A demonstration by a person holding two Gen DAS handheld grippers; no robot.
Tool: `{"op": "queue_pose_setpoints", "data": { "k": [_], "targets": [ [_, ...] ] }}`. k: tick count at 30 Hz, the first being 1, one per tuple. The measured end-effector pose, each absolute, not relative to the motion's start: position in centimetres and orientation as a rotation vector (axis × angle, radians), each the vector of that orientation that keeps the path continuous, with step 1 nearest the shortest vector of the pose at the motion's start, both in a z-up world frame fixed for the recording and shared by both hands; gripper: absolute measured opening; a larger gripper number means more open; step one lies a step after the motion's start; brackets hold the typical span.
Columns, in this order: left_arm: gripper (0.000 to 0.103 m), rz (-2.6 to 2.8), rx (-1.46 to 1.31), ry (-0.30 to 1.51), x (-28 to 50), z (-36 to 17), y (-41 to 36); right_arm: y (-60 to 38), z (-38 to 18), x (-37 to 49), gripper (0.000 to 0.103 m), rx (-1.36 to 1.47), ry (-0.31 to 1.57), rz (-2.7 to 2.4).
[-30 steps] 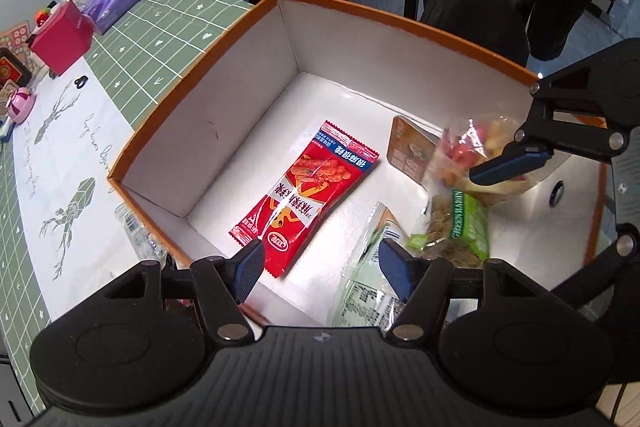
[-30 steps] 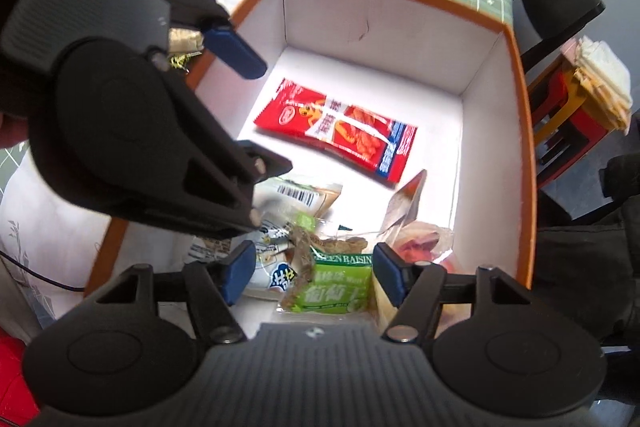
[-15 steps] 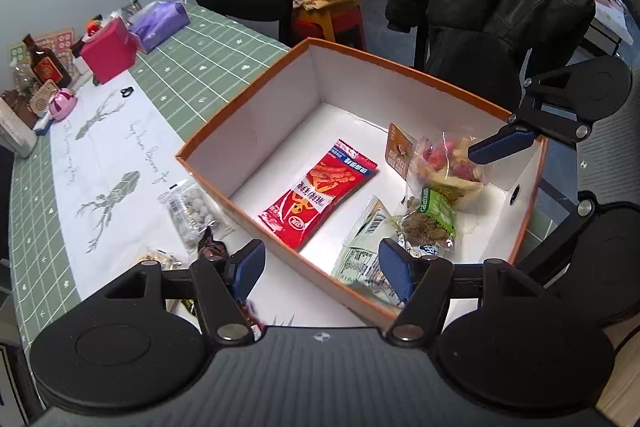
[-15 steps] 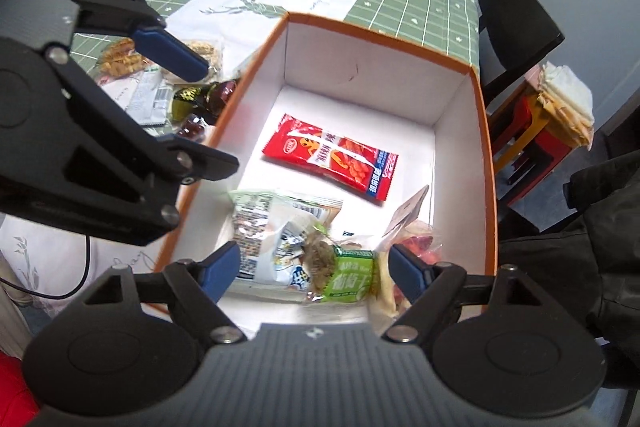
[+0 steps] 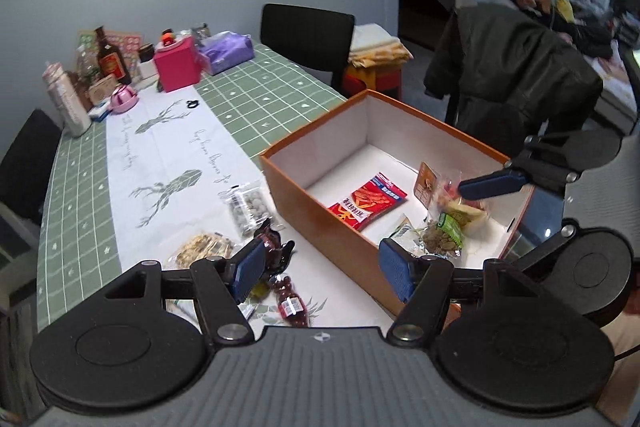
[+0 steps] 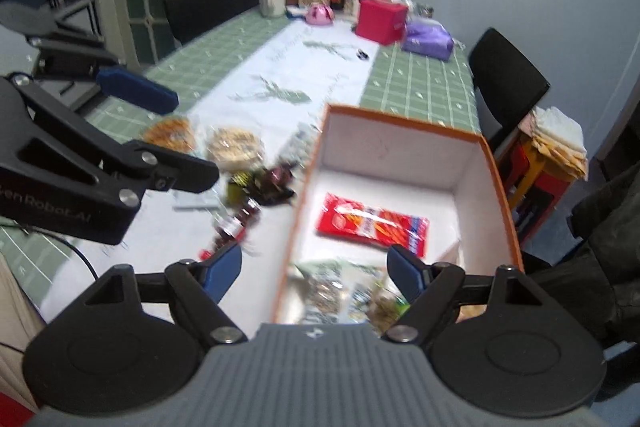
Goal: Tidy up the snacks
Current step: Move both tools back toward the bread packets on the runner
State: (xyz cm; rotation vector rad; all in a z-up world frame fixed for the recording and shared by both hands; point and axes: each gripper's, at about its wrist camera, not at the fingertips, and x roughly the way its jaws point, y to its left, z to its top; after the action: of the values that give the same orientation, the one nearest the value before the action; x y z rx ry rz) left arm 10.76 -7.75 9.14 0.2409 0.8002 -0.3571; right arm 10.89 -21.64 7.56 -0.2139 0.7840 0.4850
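While agape, hand-held gripper (image 5: 322,269) above box (image 5: 320,213).

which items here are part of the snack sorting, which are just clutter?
Job:
- orange box
- red snack packet and green raisin pack, inside the box
- clear bag of round snacks, cracker packs, dark candy packets, on the table outside the box

Clutter:
- pink box
- purple tissue pack
- brown bottle
- black chair

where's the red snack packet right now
In the left wrist view the red snack packet lies flat on the floor of the orange box, left of the green raisin bag.
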Motion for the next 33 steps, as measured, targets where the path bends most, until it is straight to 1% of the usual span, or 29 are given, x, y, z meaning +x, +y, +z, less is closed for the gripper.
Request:
{"op": "queue_pose_setpoints", "data": {
  "k": [1, 3, 4, 8, 10, 14, 19, 22, 26, 30, 32, 33],
  "targets": [
    [0.077, -0.349, 0.22, 0.799, 10.5, 9.2, -7.0, -21.0, 7.6, 10.7, 0.071, -0.203, 0.773, 0.504],
    [0.077, -0.332, 0.188, 0.802, 10.1, 9.1, -5.4, -19.7, 7.4, 10.4, 0.07, -0.186, 0.759, 0.547],
    [0.077, -0.319, 0.174, 0.804, 10.0, 9.0, -4.6, -19.1, 7.3, 10.2, 0.067, -0.178, 0.754, 0.565],
    [0.077, -0.247, 0.12, 0.819, 9.8, 8.2, -1.1, -16.5, 6.4, 10.4, 0.063, -0.151, 0.755, 0.628],
    [0.077, -0.207, 0.069, 0.826, 10.0, 7.7, 0.8, -15.2, 5.6, 10.6, 0.058, -0.14, 0.759, 0.648],
    [0.077, -0.132, -0.002, 0.808, 10.1, 6.1, 4.0, -12.9, 3.8, 11.0, 0.055, -0.123, 0.75, 0.652],
    [0.076, -0.109, 0.047, 0.781, 9.9, 2.9, 5.7, -10.9, 0.5, 11.9, 0.051, -0.119, 0.748, 0.634],
    [0.076, -0.103, 0.053, 0.797, 10.5, 0.5, 6.6, -10.1, -1.5, 12.8, 0.049, -0.108, 0.772, 0.63],
    [0.076, -0.074, 0.054, 0.82, 12.2, -1.7, 8.1, -9.2, -2.8, 14.2, 0.049, -0.118, 0.771, 0.628],
    [0.076, -0.057, 0.079, 0.835, 14.4, -2.7, 9.2, -7.7, -3.1, 16.3, 0.049, -0.119, 0.767, 0.646],
    [0.079, -0.062, 0.114, 0.837, 15.7, -2.9, 9.5, -6.9, -3.2, 17.4, 0.054, -0.127, 0.752, 0.639],
    [0.084, -0.05, 0.136, 0.848, 16.3, -3.0, 9.5, -6.5, -3.3, 18.0, 0.059, -0.131, 0.743, 0.623]
  ]
}}
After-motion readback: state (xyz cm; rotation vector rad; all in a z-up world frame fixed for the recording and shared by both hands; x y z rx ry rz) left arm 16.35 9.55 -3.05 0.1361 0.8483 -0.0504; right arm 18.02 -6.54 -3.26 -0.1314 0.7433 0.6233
